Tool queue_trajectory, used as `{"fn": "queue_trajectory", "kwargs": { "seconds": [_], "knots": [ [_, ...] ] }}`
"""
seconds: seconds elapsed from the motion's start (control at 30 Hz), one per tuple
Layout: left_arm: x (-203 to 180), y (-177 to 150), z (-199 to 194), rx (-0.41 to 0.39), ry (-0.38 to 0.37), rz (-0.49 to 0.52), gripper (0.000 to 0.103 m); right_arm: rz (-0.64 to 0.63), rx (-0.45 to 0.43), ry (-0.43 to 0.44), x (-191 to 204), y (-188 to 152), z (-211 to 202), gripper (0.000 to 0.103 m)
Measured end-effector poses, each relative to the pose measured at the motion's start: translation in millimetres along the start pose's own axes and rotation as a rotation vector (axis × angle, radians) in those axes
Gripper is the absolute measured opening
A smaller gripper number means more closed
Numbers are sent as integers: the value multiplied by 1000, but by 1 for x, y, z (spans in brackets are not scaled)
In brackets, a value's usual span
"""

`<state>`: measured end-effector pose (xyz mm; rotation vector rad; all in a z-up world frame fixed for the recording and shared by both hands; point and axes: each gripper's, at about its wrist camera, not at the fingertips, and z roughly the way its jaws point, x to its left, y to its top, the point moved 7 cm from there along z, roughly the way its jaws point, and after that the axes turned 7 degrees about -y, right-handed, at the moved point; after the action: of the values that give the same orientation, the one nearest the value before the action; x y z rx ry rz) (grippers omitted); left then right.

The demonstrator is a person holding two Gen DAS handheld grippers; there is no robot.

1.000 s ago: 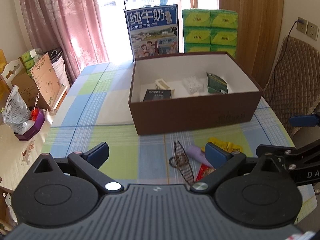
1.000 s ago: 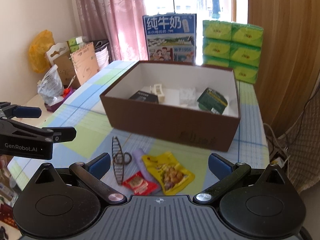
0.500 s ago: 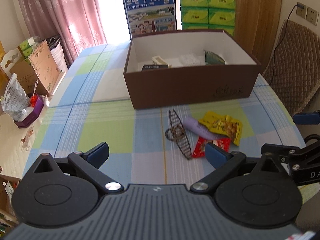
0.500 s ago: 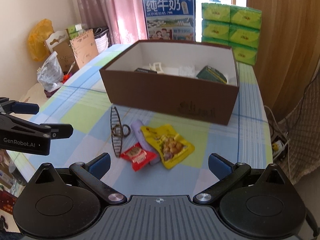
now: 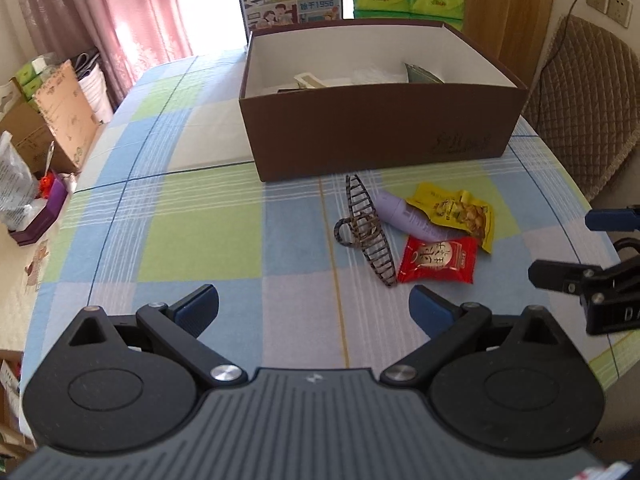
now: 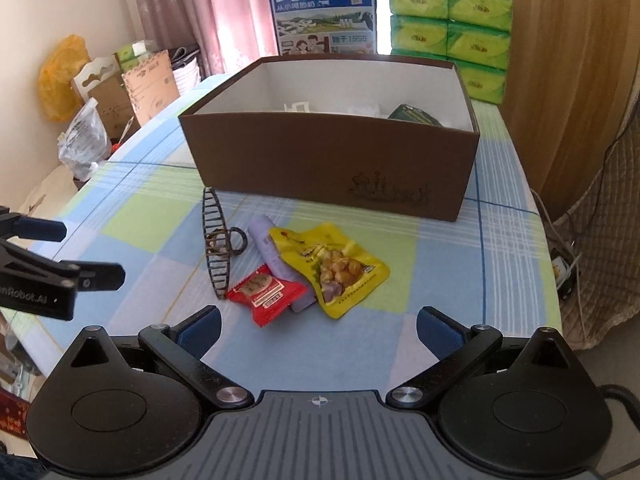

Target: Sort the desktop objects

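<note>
On the checked tablecloth lie a dark hair claw (image 5: 366,228) (image 6: 218,242), a lilac tube (image 5: 408,220) (image 6: 276,256), a yellow snack pouch (image 5: 456,210) (image 6: 332,264) and a red candy packet (image 5: 438,260) (image 6: 266,288), bunched just in front of the brown open box (image 5: 380,132) (image 6: 332,164). The box holds several small items, mostly hidden by its front wall. My left gripper (image 5: 314,308) is open, short of the pile and to its left. My right gripper (image 6: 318,328) is open too, just short of the red packet and the pouch. Both hold nothing.
A milk carton (image 6: 324,16) and stacked green tissue packs (image 6: 448,28) stand behind the box. Cardboard boxes and bags (image 5: 48,128) crowd the floor at the left. A quilted chair (image 5: 576,92) stands at the right. The table edge runs close on the right.
Both grippers have pulled back from the box and sunk lower, so the pile now lies further ahead of the fingers. Both stay open. The objects have not moved.
</note>
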<state>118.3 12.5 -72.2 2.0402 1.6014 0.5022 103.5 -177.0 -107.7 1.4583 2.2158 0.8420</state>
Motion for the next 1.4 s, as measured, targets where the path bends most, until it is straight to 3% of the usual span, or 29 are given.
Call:
{"fn": "queue_trajectory", "kwargs": {
  "seconds": [0.47, 0.77, 1.17, 1.4],
  "knots": [
    [-1, 12, 40, 39, -90, 41, 96, 66, 44, -51, -13, 5, 27, 101],
    [-12, 22, 66, 69, -147, 81, 86, 109, 62, -78, -26, 10, 39, 101],
    [-18, 33, 100, 106, -163, 103, 80, 160, 86, -108, -48, 13, 54, 101],
    [-15, 39, 122, 121, -148, 114, 65, 135, 86, -75, -46, 18, 64, 101]
  ]
}}
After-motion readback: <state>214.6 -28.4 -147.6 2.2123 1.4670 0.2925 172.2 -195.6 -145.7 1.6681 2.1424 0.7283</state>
